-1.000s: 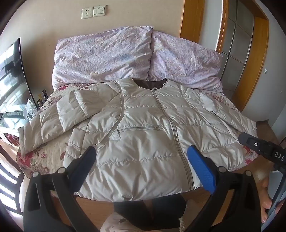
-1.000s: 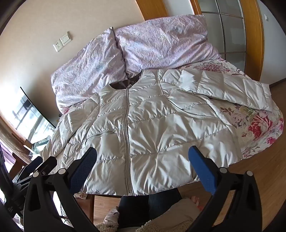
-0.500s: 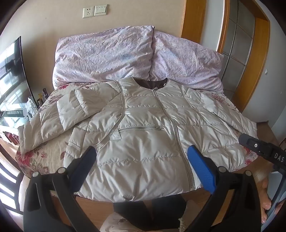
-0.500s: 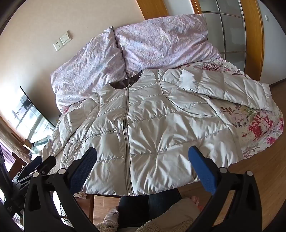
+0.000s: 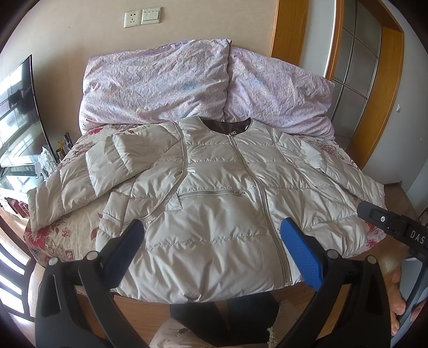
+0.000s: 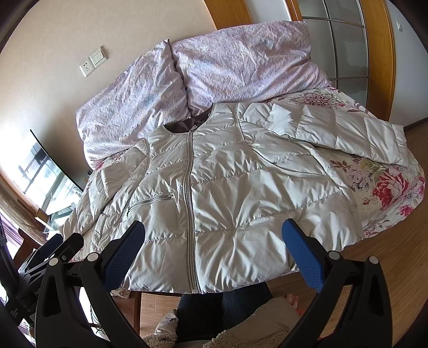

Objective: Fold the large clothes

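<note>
Puffer jacket [image 5: 222, 214] lies front-up, zipped, spread across bed [image 6: 388, 187], hem at near edge. Left gripper [image 5: 214, 249] and right gripper [image 6: 214, 246] both spread wide, empty, above hem. Folding not begun (sleeves out sideways). Next: pinch sleeve, fold across chest.

One jacket [image 5: 219, 203], zipped, with two sleeves and one chest pocket. Two pillows [image 5: 157, 83] against the wall. One bed [image 6: 388, 187]. Two grippers: left [image 5: 214, 254], right [image 6: 214, 254], each with two blue pads. One screen [image 5: 18, 112]. Two wall plates [image 5: 141, 17], side by side.
</note>
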Demonstrator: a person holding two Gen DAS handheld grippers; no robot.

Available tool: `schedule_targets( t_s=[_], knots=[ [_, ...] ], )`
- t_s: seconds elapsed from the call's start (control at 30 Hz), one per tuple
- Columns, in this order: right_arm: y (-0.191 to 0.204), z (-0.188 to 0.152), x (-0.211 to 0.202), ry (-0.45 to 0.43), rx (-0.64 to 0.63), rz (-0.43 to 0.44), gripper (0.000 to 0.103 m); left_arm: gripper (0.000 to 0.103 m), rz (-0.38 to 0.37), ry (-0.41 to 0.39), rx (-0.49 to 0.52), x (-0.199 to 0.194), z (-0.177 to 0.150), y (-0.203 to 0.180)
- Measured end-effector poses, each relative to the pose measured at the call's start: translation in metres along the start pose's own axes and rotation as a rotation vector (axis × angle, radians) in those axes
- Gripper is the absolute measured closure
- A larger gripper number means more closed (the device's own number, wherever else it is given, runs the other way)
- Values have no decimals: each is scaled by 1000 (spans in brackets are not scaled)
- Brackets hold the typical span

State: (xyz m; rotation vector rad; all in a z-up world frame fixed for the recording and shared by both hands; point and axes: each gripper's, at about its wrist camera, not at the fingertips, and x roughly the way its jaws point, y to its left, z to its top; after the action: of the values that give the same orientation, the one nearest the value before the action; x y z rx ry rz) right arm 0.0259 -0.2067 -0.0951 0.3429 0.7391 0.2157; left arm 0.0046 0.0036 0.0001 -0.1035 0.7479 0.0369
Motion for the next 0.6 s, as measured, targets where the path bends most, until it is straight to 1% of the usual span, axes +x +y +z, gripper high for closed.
schedule_targets(
  t_s=[0.6],
  knots=[
    [-1, -1, 0, 0, 0, 0, 1, 2, 0, -2, 0, -1, -1, 0]
  ],
)
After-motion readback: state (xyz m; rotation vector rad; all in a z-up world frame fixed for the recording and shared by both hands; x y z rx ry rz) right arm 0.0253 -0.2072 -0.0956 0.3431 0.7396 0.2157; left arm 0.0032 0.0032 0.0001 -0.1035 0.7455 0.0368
